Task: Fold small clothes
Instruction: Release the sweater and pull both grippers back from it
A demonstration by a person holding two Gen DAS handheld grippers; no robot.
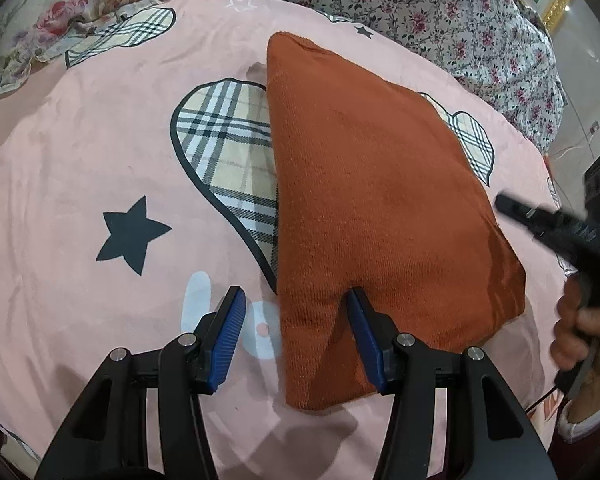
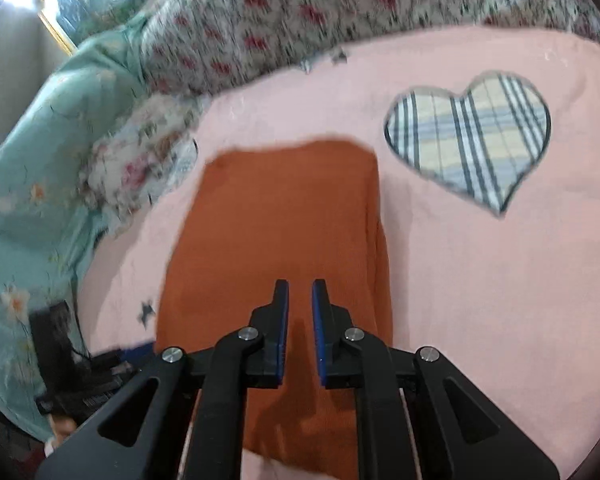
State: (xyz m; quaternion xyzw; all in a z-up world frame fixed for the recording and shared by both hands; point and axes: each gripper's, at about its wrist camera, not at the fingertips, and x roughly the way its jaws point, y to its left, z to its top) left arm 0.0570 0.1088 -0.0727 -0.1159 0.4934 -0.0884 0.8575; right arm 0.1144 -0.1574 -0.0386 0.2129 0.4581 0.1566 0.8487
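A rust-orange knitted garment [image 1: 372, 200] lies folded into a long flat shape on the pink bedspread [image 1: 80, 168]. My left gripper [image 1: 296, 296] is open at its near left edge, the right finger resting on the cloth, the left finger over the bedspread. The right gripper shows in the left wrist view [image 1: 516, 208] at the garment's right side, held in a hand. In the blurred right wrist view the right gripper [image 2: 300, 286] hovers over the garment [image 2: 284, 216] with its jaws a narrow gap apart and nothing between them.
The bedspread carries plaid hearts [image 1: 224, 152] [image 2: 472, 140] and black stars [image 1: 130, 234]. A floral quilt [image 1: 440, 16] is bunched along the far edge, with a floral pillow [image 1: 56, 20] at the far left. A teal floral cloth [image 2: 32, 184] hangs at the left of the right wrist view.
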